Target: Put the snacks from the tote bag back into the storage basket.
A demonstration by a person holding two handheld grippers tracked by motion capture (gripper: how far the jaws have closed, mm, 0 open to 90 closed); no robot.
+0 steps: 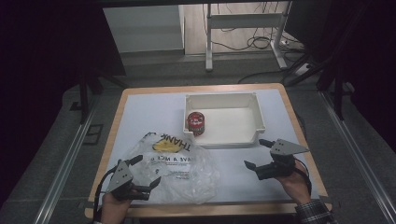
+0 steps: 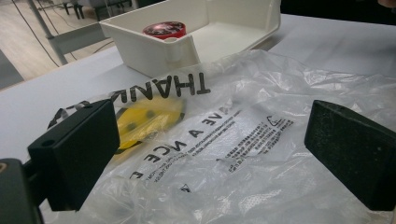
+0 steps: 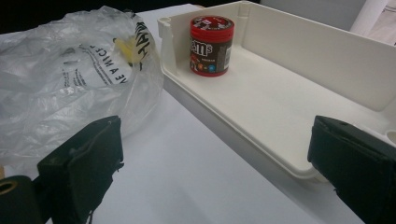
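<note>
From up high: the left hand-held gripper (image 1: 144, 171) sits right at the near-left edge of the crumpled clear plastic bag with black lettering (image 1: 180, 168), jaws spread with nothing between them. The bag lies just ahead and to its right on the white table (image 1: 140, 112), so the left hand is way closer. The right hand-held gripper (image 1: 258, 153) hovers off to the right, also spread and not holding anything, with a bare strip of table between it and the bag. Just beyond it is the white plastic tray (image 1: 258, 119), with the red round candy tub (image 1: 196, 123) standing in the tray's near-left corner.

Left gripper view: the bag (image 2: 243, 140) fills the space ahead between the two black jaws, lettering upside down, something yellow (image 2: 147, 119) inside it. No pad presses it as far as I can tell.

Right gripper view: jaws wide, tray (image 3: 280, 107) dead ahead, tub (image 3: 211, 45) upright, bag (image 3: 60, 74) off to the left.

Count: one bag, one tray, one tub, two grippers.
</note>
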